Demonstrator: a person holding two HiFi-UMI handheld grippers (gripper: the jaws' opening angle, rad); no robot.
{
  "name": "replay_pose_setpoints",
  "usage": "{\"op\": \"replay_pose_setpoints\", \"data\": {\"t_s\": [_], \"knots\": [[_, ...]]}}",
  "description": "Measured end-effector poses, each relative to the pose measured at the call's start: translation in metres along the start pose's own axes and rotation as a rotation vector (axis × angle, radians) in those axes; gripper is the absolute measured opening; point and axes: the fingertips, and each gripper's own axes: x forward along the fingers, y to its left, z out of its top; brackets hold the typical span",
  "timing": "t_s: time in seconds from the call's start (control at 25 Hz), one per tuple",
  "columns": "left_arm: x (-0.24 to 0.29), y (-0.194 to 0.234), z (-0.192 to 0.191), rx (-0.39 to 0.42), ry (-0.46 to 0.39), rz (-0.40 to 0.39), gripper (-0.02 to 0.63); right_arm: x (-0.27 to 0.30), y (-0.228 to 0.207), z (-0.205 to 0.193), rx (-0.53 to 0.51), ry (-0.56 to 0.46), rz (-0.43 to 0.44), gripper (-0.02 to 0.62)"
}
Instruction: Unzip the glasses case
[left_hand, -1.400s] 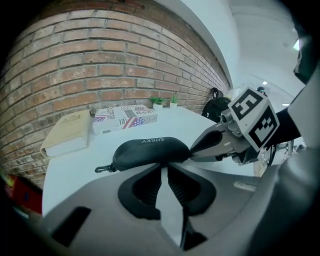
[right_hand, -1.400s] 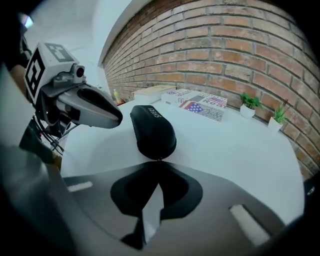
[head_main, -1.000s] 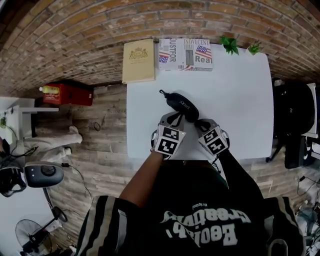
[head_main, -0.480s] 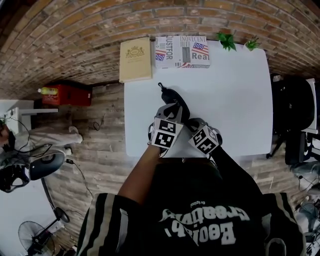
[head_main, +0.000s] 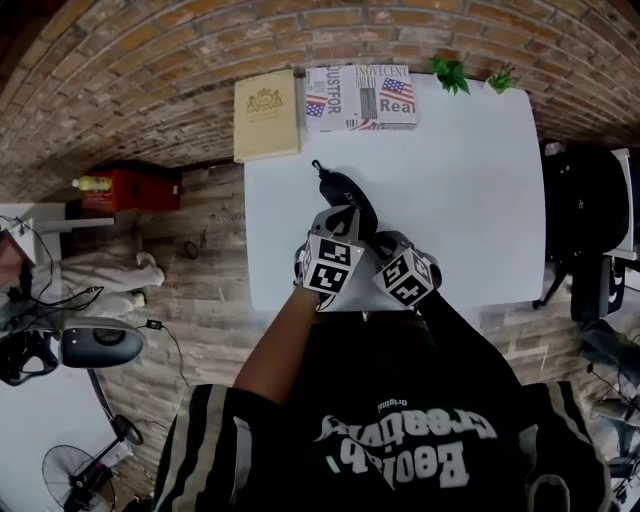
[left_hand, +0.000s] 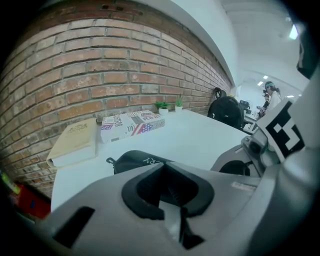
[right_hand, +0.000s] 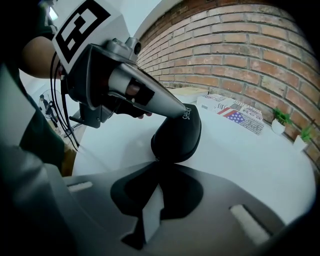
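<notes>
Head view: the black glasses case lies on the white table, towards its front edge. The left gripper has just been closing. Its jaws meet, tips resting on top of the case by the white lettering, and nothing shows clearly between them. The right gripper has its jaws together too, tips touching the case's near end — whether they pinch a zip pull cannot be told.
</notes>
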Motion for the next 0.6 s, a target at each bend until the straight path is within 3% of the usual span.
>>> {"op": "replay_pose_setpoints", "data": {"t_s": [0.6], "knots": [[0.0012, -0.0015, -0.0019, 0.032, 0.008, -0.009, 0.009, -0.0057, -0.0088, -0.0032, 0.001, 0.016, -0.105, 0.014]]}}
